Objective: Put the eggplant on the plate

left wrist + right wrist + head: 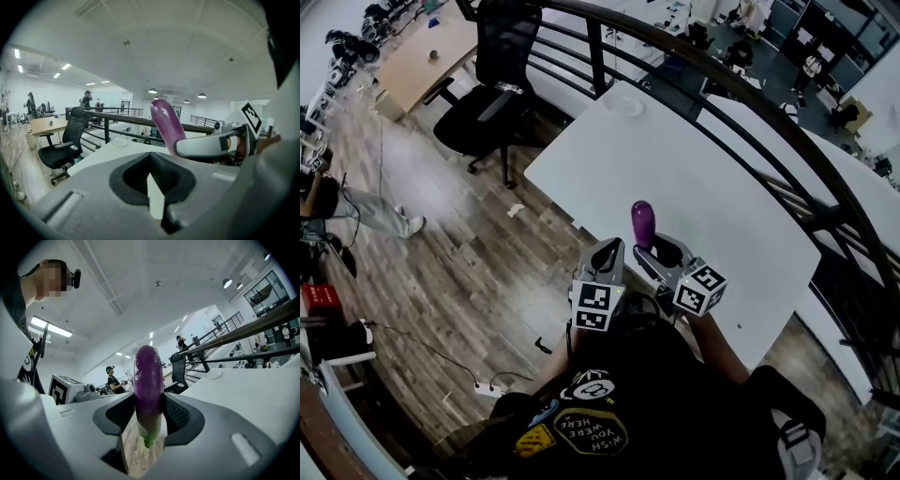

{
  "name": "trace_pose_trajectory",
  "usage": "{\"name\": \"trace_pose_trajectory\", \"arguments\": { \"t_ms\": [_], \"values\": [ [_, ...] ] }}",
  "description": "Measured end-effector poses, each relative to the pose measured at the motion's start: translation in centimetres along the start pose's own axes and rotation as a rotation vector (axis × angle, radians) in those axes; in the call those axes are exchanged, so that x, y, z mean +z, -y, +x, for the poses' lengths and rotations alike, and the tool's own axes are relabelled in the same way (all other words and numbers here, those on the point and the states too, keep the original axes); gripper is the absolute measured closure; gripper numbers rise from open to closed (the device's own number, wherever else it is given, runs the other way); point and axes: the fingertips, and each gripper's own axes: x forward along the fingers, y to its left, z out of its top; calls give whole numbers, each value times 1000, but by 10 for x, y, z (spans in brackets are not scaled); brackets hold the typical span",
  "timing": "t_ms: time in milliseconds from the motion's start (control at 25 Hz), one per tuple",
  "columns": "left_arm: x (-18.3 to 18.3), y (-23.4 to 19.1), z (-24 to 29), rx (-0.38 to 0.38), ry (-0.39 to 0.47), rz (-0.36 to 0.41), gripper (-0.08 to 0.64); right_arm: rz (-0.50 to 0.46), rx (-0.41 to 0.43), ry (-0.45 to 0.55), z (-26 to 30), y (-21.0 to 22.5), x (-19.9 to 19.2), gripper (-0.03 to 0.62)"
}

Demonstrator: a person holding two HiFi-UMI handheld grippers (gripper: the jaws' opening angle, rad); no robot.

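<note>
A purple eggplant [642,222] stands upright, green stem end down, with my right gripper [654,253] shut on its lower part. In the right gripper view the eggplant [148,385] fills the gap between the jaws of that gripper [147,411]. My left gripper [607,251] is close beside it on the left, its jaws together with nothing between them [152,177]. The left gripper view shows the eggplant [166,124] and the right gripper's finger next to it. A small pale plate [628,105] lies at the far end of the white table [703,178], well beyond both grippers.
A black office chair [492,94] stands on the wooden floor left of the table's far end. A dark railing [750,112] runs along the table's far side. A wooden desk [427,52] is at the upper left. Cables lie on the floor [487,384].
</note>
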Motion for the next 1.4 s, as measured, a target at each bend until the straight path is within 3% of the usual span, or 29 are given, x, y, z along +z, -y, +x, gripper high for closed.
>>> {"name": "trace_pose_trajectory", "arguments": {
  "t_ms": [320,640,800,1040,1400],
  "values": [
    [39,-71,31,-109,31,51,555,-13,-117,61,66,19,33,402],
    [44,-135,41,-227,34,-66,555,12,-209,114,129,15,44,402],
    [41,-137,44,-263,8,-8,555,37,-235,86,140,20,38,402],
    [53,-155,76,-283,5,13,555,14,-236,65,165,38,54,402],
    [85,-184,138,-242,-10,79,555,3,-202,76,194,100,90,402]
  ]
}}
